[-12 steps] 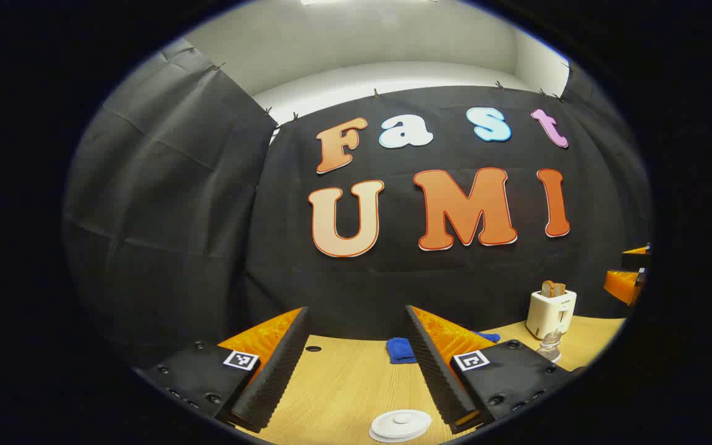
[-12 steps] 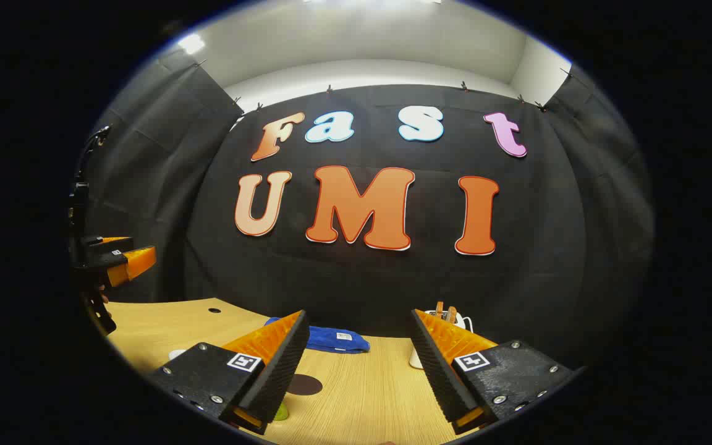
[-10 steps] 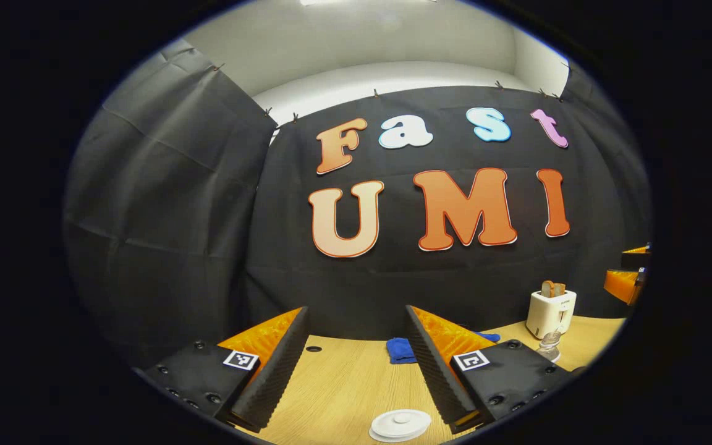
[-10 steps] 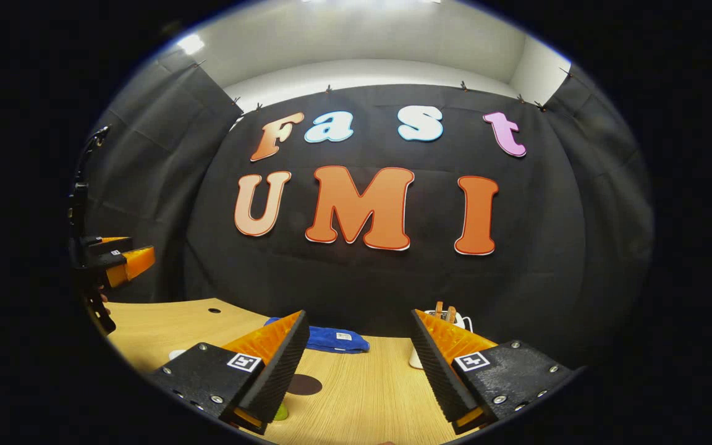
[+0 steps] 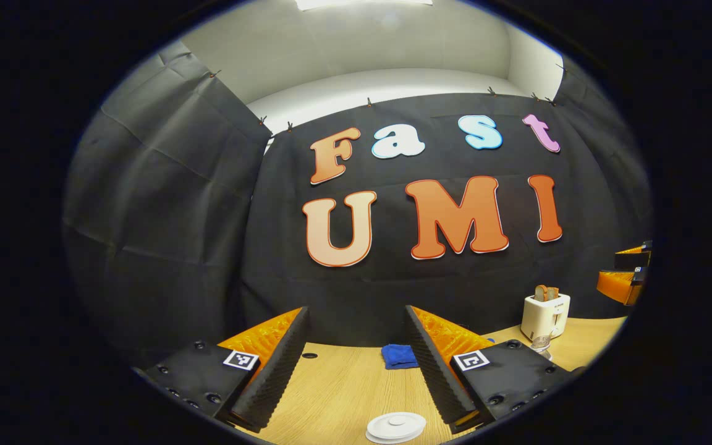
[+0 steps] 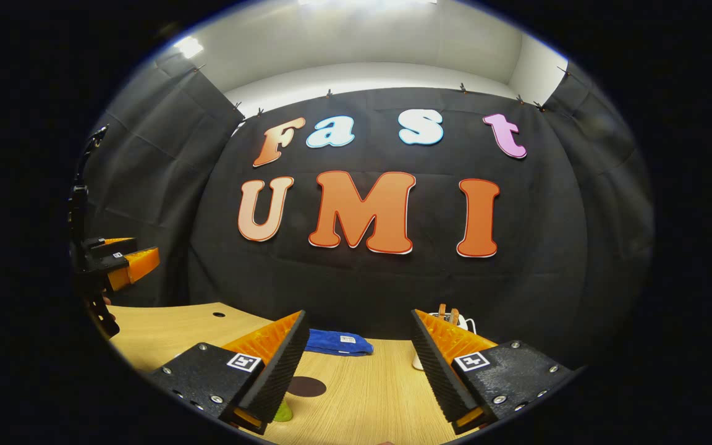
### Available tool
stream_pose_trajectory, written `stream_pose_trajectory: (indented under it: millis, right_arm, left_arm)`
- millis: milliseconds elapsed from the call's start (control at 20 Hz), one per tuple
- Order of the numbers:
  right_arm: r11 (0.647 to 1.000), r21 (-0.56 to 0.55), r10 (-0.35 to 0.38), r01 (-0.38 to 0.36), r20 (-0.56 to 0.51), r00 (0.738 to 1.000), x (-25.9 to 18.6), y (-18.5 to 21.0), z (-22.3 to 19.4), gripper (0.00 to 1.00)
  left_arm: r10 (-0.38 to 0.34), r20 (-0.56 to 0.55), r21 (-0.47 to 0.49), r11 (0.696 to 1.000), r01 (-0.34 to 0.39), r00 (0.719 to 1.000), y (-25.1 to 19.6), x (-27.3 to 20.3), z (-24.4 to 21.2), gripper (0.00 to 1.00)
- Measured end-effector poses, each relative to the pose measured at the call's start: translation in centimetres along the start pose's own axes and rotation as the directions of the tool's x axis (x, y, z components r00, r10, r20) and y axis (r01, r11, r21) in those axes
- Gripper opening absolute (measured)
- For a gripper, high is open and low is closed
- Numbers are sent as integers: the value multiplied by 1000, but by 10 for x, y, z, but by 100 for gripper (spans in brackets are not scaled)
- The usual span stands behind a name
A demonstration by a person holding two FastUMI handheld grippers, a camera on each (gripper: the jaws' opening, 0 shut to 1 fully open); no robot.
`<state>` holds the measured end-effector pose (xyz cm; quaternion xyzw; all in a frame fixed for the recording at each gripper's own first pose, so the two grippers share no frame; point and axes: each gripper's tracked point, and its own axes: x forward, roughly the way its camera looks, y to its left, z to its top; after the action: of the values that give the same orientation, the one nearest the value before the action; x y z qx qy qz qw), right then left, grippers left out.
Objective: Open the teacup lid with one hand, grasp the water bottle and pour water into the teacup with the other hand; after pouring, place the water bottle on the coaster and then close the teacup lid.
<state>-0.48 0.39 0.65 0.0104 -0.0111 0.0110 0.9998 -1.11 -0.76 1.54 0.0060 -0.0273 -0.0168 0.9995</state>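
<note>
Below the left gripper (image 5: 356, 364), jaws wide apart and empty, the white teacup lid (image 5: 395, 426) on the table (image 5: 337, 389).

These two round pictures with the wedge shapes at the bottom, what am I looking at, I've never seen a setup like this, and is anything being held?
No robot arm is here: a person holds a two-finger gripper in each hand, and a fisheye camera rides on each one.

In the left gripper view, the left gripper shows at the bottom, fingers apart, nothing between them. Below it on the wooden table lies a white round lid. Farther back are a blue cloth, a white toaster with bread in it, and a clear glass item in front of the toaster.

In the right gripper view, the right gripper is likewise open and empty. Ahead lie a dark round coaster and something small and green, mostly hidden by a finger. The other gripper appears at the left edge.

Nothing is held.
</note>
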Motion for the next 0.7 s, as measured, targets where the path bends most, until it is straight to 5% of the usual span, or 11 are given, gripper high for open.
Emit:
stream_pose_trajectory:
  millis: [700]
  right_arm:
    - [996,-3,88,-89,-82,993,-6,27,-39,98]
  left_arm:
    - [-134,-107,-82,989,125,985,-29,-4,-46,99]
